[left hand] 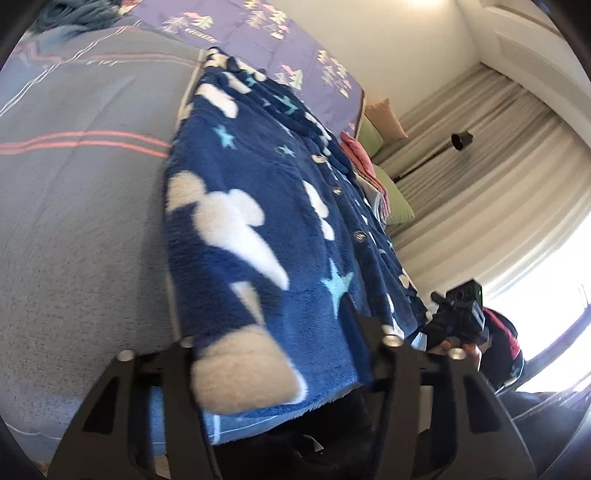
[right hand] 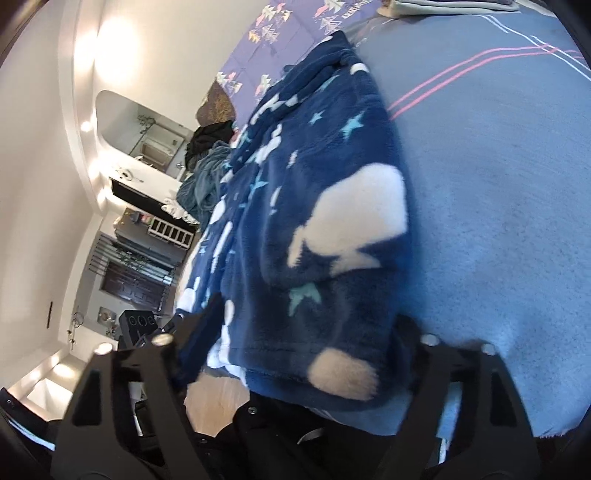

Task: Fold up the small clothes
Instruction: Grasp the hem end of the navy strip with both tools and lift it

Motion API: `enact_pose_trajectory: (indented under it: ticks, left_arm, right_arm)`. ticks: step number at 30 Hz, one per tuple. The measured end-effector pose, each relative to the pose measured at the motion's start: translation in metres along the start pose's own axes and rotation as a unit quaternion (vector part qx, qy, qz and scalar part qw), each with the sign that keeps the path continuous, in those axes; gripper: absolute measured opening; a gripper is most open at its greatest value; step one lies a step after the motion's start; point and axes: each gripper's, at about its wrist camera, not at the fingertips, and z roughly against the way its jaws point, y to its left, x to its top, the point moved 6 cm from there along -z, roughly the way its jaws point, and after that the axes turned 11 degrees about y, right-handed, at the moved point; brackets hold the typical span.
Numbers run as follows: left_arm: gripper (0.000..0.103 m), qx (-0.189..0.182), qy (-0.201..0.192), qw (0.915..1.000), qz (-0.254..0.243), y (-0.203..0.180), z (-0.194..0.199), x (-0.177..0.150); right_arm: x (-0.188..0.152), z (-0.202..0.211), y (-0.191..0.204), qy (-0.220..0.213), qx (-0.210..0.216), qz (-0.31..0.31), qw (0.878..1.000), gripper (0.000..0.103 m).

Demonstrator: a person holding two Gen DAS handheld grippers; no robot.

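Straddling the near hem, the left gripper (left hand: 284, 354) has its 2 fingers spread wide, with the blue fleece top (left hand: 266, 206) bulging between them and no squeeze on the cloth that I can see. Same story on the right gripper (right hand: 306, 354): jaws apart, the hem of the fleece top (right hand: 314, 221) sitting in the gap, fabric brushing the left-hand finger (right hand: 199, 332). Beyond both sets of fingers the garment runs away across the grey bedspread (left hand: 74, 221), buttons up, collar toward the purple quilt (left hand: 229, 26).

Risk now: this pile is thick and springy, so if the jaws close shallow they may pinch only the top layer and the fold would drag crooked, or the hem could slip out mid-lift.

Both tools sit low at the bed edge, tilted, pointing along the garment, with the right gripper (left hand: 461, 314) visible just beside the hem's far corner.
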Motion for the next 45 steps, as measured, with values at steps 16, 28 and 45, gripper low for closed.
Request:
enact_pose_trajectory:
  ticks: [16,28,45]
  left_arm:
    - [0.013,-0.042,-0.023,0.9981,0.039,0.007,0.009,0.006]
    - [0.012,-0.073,-0.054,0.9959,-0.001,-0.025,0.023,0.042]
    - [0.012,-0.105,-0.121,0.9856,-0.054,-0.074,0.048,0.163]
  right_arm:
    - [-0.002,0.019,0.001,-0.027,0.039,-0.010,0.999,0.015]
    - [0.025,0.031,0.038,-0.063,0.107,0.020,0.992,0.015]
    - [0.128,0.055,0.091,-0.136,0.231,0.038,0.963,0.015]
